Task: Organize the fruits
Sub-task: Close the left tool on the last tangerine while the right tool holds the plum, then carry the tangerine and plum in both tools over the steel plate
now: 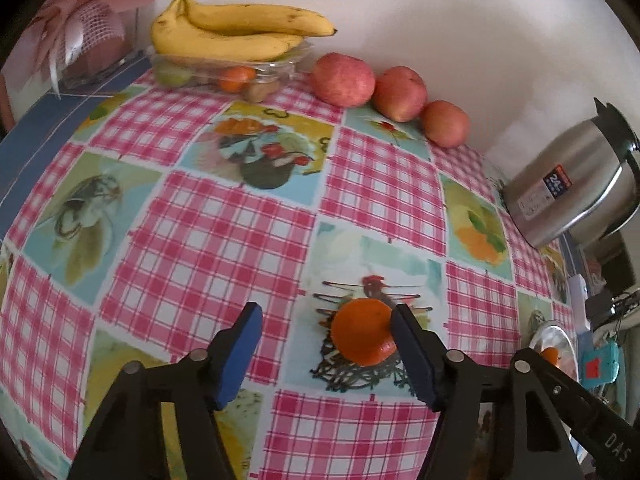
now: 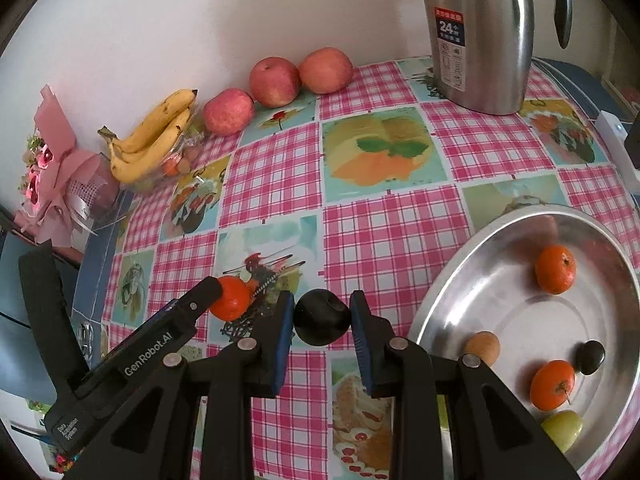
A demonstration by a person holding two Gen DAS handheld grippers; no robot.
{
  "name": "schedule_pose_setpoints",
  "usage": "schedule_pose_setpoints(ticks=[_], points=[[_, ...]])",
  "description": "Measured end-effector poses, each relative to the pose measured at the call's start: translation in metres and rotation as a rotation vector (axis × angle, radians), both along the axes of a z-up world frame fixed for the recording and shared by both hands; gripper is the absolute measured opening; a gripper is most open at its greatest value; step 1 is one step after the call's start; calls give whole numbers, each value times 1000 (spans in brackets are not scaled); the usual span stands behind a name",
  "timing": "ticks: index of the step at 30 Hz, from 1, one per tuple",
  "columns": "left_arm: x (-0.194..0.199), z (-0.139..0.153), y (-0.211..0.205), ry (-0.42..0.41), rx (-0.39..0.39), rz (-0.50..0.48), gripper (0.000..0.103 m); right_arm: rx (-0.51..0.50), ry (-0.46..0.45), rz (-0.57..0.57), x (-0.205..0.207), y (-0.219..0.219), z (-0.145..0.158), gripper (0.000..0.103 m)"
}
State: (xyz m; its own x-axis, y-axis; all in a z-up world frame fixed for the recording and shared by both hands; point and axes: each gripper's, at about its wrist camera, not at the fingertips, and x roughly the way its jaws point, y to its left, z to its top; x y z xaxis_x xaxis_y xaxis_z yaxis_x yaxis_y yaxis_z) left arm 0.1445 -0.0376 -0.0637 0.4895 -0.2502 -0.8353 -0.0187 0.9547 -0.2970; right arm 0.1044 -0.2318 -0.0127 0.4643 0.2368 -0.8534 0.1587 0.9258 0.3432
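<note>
A small orange fruit (image 1: 362, 334) lies on the checked tablecloth between the jaws of my left gripper (image 1: 326, 314). It rests against the right pad (image 1: 412, 356), while the left pad stands well clear of it, so the gripper is open. The right wrist view shows that same orange (image 2: 230, 298) beside a left-gripper finger (image 2: 200, 302). My right gripper (image 2: 323, 301) is shut on a dark round fruit (image 2: 322, 326), held above the cloth. To its right, a metal basin (image 2: 444, 280) holds two oranges (image 2: 555, 269), a brown fruit, a dark one and a green one.
Bananas (image 1: 240, 32) lie on a clear plastic box of small fruits by the wall. Three apples (image 1: 344, 80) line the wall beside it. A steel thermos jug (image 2: 480, 32) stands at the back right, and a pink wrapped bouquet (image 2: 56, 152) at the far left.
</note>
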Motion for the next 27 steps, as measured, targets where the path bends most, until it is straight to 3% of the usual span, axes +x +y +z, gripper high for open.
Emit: schedule_pose_setpoints(ticks=[7, 10, 12, 17, 27], points=[[1, -11, -7, 32, -60, -33, 67, 11, 5, -2, 0, -1, -2, 30], [1, -11, -11, 25, -49, -45, 67, 11, 9, -6, 0, -2, -3, 30], [1, -13, -14, 30, -63, -60, 64, 12, 11, -6, 0, -2, -3, 30], [1, -16, -19, 47, -137, -101, 41, 11, 11, -10, -1, -3, -3, 30], [0, -9, -17, 52, -110, -80, 39, 3, 19, -10, -2, -5, -5, 30]])
